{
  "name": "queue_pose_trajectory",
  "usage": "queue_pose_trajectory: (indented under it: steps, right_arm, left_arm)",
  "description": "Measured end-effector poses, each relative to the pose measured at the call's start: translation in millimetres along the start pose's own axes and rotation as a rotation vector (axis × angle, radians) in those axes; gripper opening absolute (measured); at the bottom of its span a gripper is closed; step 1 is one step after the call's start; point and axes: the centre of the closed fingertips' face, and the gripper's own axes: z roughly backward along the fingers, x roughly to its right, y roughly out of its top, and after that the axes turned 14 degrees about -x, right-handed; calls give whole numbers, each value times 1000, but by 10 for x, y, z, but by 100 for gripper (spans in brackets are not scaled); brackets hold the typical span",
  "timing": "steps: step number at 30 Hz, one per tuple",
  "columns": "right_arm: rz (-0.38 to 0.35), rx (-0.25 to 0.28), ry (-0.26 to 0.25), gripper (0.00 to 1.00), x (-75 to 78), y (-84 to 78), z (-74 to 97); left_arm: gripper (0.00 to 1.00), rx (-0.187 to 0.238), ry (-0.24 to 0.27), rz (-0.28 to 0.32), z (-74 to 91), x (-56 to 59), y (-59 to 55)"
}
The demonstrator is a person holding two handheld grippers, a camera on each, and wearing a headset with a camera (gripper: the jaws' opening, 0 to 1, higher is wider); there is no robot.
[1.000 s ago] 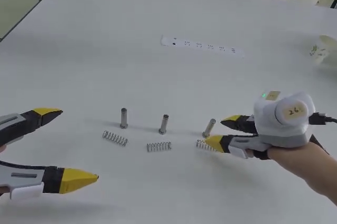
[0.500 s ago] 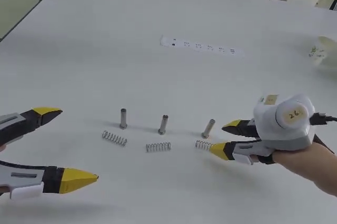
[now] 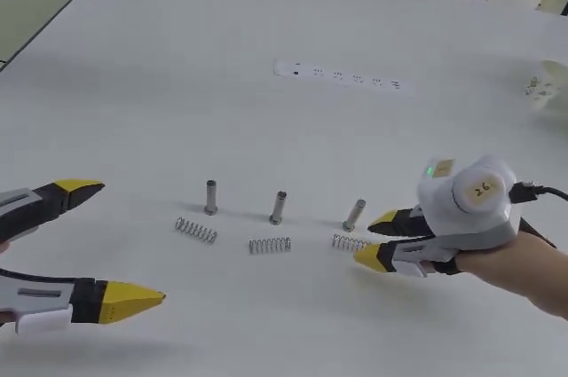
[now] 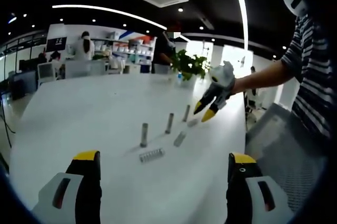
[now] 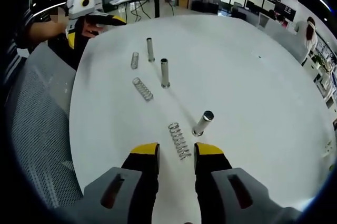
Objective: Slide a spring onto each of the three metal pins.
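A round yellowish sticker [image 3: 480, 189] on top of the right gripper [image 3: 374, 237] carries a handwritten number that looks like 26, tilted and faint. The small label [image 3: 441, 168] beside it and the marks on the white power strip [image 3: 344, 76] are too small to read

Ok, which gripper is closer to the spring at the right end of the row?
Right. The right gripper is just short of that spring, jaws open toward its end. The left gripper is at the opposite side, beyond the left-end spring.
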Motion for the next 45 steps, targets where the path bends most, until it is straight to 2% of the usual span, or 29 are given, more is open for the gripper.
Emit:
queue_pose_trajectory:
  steps: [4,12,21,26,35,40,45]
  right_arm:
    - [-10,-17,10,23,1,-25,-53]
    - [29,-50,8,22,-20,-34,-150]
    - [53,-62,15,19,-27,-37,-183]
    - [113,-105,-2,16,-27,-109,-206]
    - [128,-107,1,9,-39,-133,-196]
    - [163,-93,-23,8,-49,-122,-161]
    - [195,-70,-16,8,-124,-69,-67]
  left_arm:
    - [98,2,0,-1,-7,-2,7]
    - [97,-10,-1,-2,-15,7,-27]
    - [97,-10,9,6,5,-1,-46]
    - [97,-8,13,9,14,2,-46]
    - [97,-13,12,12,15,23,-64]
    - [97,-1,6,7,34,55,-2]
    - [96,0,-4,-10,28,93,26]
